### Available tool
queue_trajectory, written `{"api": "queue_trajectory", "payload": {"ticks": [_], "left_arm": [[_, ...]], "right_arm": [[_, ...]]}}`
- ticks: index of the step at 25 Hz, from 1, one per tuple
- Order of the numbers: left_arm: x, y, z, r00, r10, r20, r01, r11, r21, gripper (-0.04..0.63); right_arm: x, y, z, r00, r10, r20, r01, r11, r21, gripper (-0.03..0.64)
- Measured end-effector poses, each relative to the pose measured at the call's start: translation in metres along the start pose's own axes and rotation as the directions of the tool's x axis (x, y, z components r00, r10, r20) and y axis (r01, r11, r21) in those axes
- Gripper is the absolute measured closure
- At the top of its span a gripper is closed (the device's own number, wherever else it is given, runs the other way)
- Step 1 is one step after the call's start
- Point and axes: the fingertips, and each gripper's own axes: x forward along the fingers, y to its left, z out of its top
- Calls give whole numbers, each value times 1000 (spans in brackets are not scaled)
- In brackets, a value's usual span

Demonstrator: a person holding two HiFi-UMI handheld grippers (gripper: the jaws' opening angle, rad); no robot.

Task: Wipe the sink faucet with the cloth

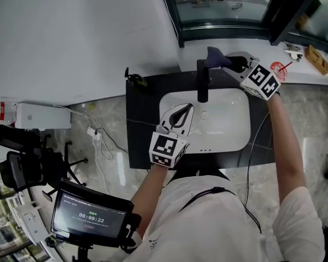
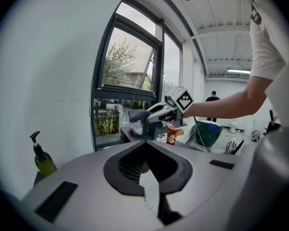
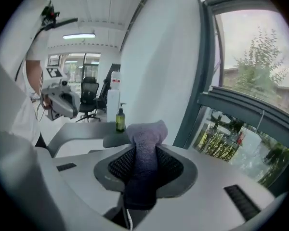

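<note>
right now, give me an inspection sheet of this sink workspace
surface: dark counter around a white sink; basin looks bare.
job's things: black faucet upright behind the basin; grey cloth up beside its top, contact unclear.
clutter: soap bottle at the counter's back left; red cup and small box on the ledge to the right.
grippers: left gripper over the basin, jaws apart, empty; right gripper shut on the cloth.
cables: white cable on the floor left of the counter; dark cable runs by the right arm.
surroundings: white wall, window, screen on a stand.
</note>
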Motion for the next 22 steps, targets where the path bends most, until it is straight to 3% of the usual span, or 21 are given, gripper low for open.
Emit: {"api": "queue_trajectory", "payload": {"ticks": [2,4,9,12,17,22], "left_arm": [[1,-3,-1,1000,-6,-1,6,1000,0,600],[2,-5,-1,1000,-10,-3,10,1000,0,600],[0,-4,-2,1000,-1,-7,1,1000,-1,600],[-2,-1,-3,1000,10,-11,-10,1000,-5,600],[-9,7,-5,999,37,-21,-37,999,-14,600],[-19,16,-10,997,69,-28,-70,997,-23,600]], "right_arm": [[-11,-14,7,997,-45,66,40,996,76,503],[-17,-27,-1,994,-96,57,90,991,103,503],[-4,-27,-63,980,-127,-154,136,989,51,503],[15,-9,-104,960,-80,-269,97,994,51,503],[48,35,-143,908,48,-417,-48,999,10,503],[80,55,-151,871,96,-481,-124,992,-26,503]]}}
